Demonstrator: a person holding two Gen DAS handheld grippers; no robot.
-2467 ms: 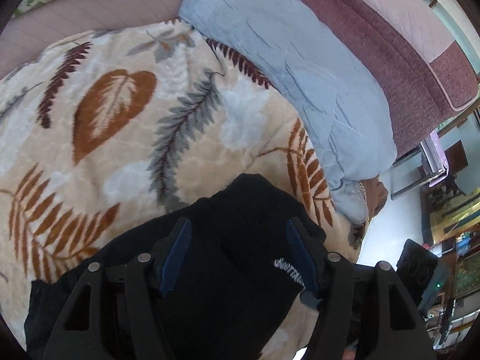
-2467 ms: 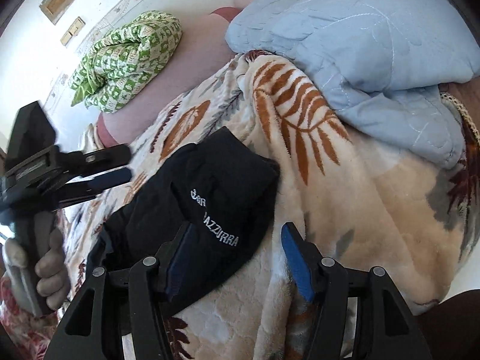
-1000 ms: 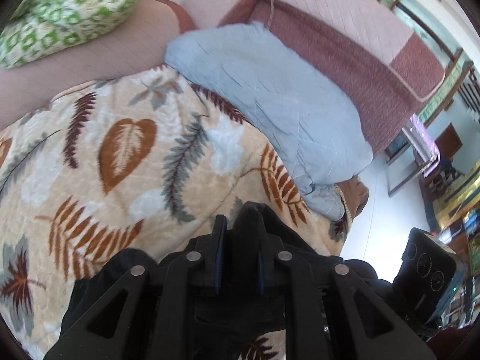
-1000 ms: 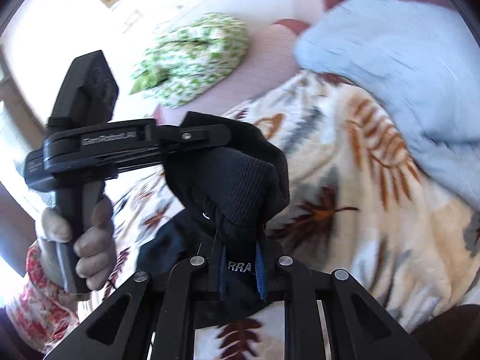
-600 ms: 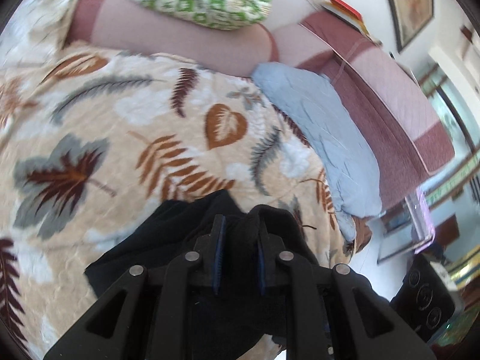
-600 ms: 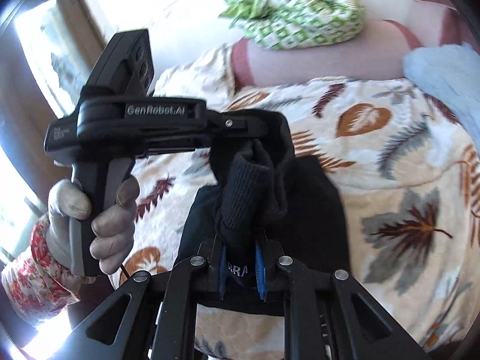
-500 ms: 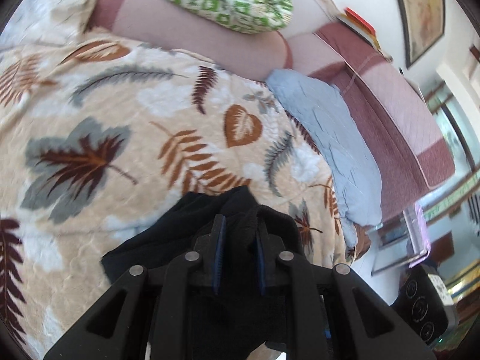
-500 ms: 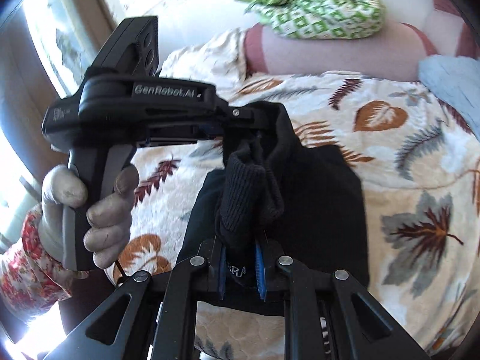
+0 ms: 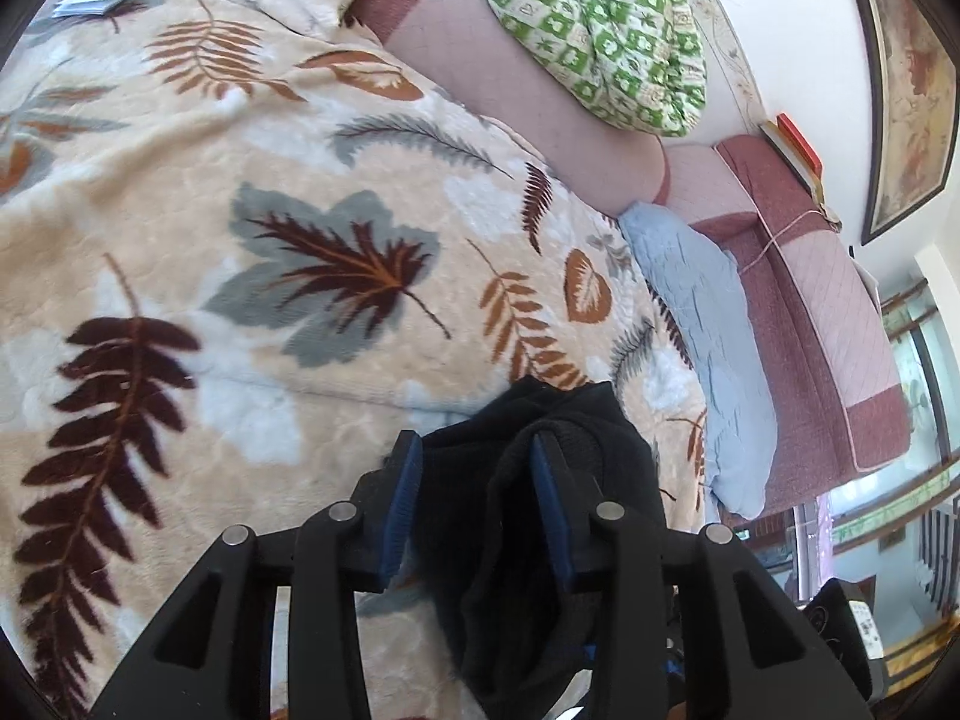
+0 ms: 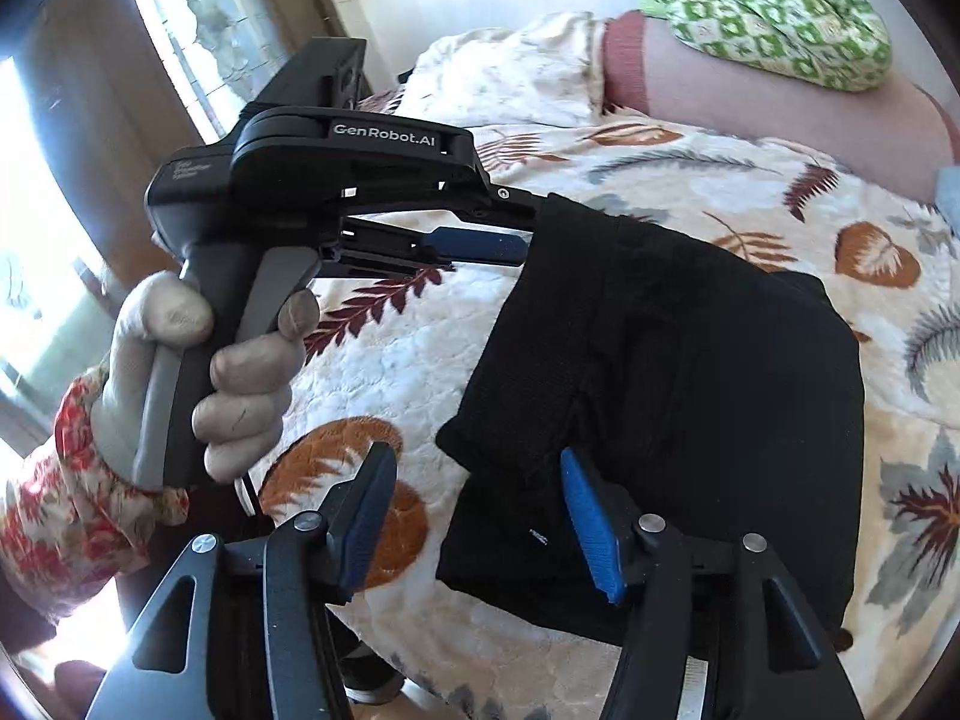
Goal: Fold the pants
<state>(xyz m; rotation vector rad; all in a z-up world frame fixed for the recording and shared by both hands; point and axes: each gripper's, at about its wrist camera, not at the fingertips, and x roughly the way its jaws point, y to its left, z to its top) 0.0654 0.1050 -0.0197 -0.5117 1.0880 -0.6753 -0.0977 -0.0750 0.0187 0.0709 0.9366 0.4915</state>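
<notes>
The black pants (image 10: pixel 690 390) lie folded over on a beige leaf-patterned blanket (image 10: pixel 720 180). My right gripper (image 10: pixel 474 456) hovers at their near left edge with its jaws opening; the blue pads stand wide apart and press nothing, the right pad resting by the cloth. My left gripper (image 10: pixel 528 228), held by a gloved hand (image 10: pixel 240 372), is at the far left corner of the pants. In the left wrist view the left gripper (image 9: pixel 474 450) has its jaws opening, with the loose pants (image 9: pixel 612 438) still draped between and over its fingers.
A green patterned bundle (image 9: pixel 600 18) lies on the pink bed cover (image 9: pixel 570 120) behind the blanket. A light blue quilt (image 9: pixel 702 324) sits at the blanket's right edge. A window (image 10: pixel 210 18) is on the left, and a floral sleeve (image 10: pixel 72 510) at the lower left.
Both grippers carried the pinched end of the pants across the blanket and down. Their jaws, shut on the cloth before, have now parted and the cloth has dropped onto the rest of the pants.
</notes>
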